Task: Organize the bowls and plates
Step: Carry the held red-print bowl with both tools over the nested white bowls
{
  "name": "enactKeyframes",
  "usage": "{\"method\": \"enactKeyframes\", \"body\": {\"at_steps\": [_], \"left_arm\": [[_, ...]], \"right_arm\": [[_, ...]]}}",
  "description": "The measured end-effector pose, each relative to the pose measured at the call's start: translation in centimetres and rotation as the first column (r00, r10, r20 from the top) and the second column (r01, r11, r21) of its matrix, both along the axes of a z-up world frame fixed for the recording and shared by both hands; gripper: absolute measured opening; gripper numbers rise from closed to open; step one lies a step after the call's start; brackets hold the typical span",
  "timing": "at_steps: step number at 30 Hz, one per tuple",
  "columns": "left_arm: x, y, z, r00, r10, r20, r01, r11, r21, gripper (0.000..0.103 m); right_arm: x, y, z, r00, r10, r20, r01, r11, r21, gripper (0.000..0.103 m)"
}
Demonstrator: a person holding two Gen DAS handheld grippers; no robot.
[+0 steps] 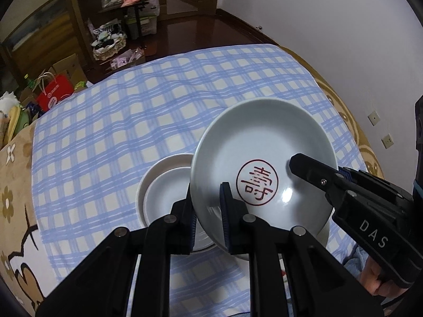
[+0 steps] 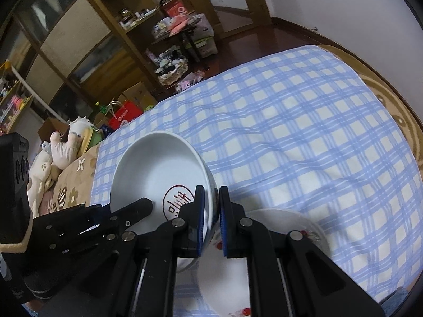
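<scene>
A white bowl [image 1: 264, 137] with a red seal mark inside hangs tilted above the cloth, held from both sides. My left gripper [image 1: 207, 192] is shut on its near left rim. My right gripper [image 1: 296, 163] comes in from the right and clamps the opposite rim. In the right wrist view the bowl [image 2: 153, 163] sits left of centre, with my right gripper [image 2: 211, 192] shut on its rim and my left gripper [image 2: 145, 204] reaching in from the left. A stack of small white plates [image 1: 164, 185] lies below and to the left. A white plate with red motifs [image 2: 277, 227] lies under the right gripper.
A blue checked cloth [image 1: 132, 121] covers the surface, over a beige floral cover [image 1: 15, 174]. Soft toys [image 2: 63, 148] and a red bag [image 1: 55, 92] sit past the left edge. Cluttered shelves [image 2: 127, 18] stand behind, and a white wall [image 1: 343, 26] is on the right.
</scene>
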State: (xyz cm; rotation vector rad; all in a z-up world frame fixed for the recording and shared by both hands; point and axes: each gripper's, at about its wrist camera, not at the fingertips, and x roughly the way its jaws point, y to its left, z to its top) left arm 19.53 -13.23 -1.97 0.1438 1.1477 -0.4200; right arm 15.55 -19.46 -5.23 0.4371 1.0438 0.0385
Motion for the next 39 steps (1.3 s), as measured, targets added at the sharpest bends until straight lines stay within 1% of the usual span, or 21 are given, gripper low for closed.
{"method": "enactKeyframes", "body": {"at_steps": [6, 12, 20, 25, 27, 30, 33, 36, 39], "left_arm": [[-0.4, 2.8, 0.0, 0.999, 0.037, -0.003, -0.037, 0.999, 0.001, 0.016], [-0.6, 4.8, -0.3, 0.999, 0.054, -0.005, -0.054, 0.999, 0.002, 0.016], [-0.8, 5.6, -1.1, 0.998, 0.066, -0.012, -0.066, 0.998, 0.014, 0.016], [-0.8, 6.1, -2.1, 0.996, 0.090, -0.027, -0.090, 0.996, 0.006, 0.016], [-0.7, 6.3, -2.7, 0.994, 0.100, -0.034, -0.100, 0.995, -0.009, 0.016], [-0.6, 6.8, -3.8, 0.992, 0.104, -0.066, -0.107, 0.994, -0.033, 0.016], [-0.7, 6.8, -4.6, 0.992, 0.102, -0.070, -0.105, 0.994, -0.037, 0.016], [-0.7, 7.0, -5.7, 0.991, 0.105, -0.077, -0.110, 0.992, -0.058, 0.016], [-0.5, 6.9, -7.0, 0.989, 0.109, -0.097, -0.115, 0.991, -0.064, 0.016]], "right_arm": [[0.1, 2.5, 0.0, 0.999, 0.039, -0.003, -0.039, 0.999, -0.009, 0.011], [0.2, 4.5, -0.2, 0.998, 0.068, -0.007, -0.069, 0.998, -0.016, 0.011], [0.5, 6.0, -1.0, 0.994, 0.105, -0.029, -0.106, 0.994, -0.039, 0.011], [0.5, 6.7, -1.9, 0.989, 0.145, -0.028, -0.147, 0.985, -0.087, 0.011], [0.6, 6.7, -2.2, 0.989, 0.148, -0.025, -0.150, 0.985, -0.080, 0.011], [0.9, 6.4, -2.9, 0.989, 0.146, -0.031, -0.148, 0.987, -0.056, 0.011], [1.1, 6.5, -3.5, 0.986, 0.160, -0.037, -0.162, 0.985, -0.064, 0.011], [1.2, 6.4, -4.3, 0.986, 0.165, -0.035, -0.167, 0.984, -0.063, 0.011], [1.3, 6.3, -5.4, 0.985, 0.169, -0.041, -0.171, 0.983, -0.067, 0.011]]}}
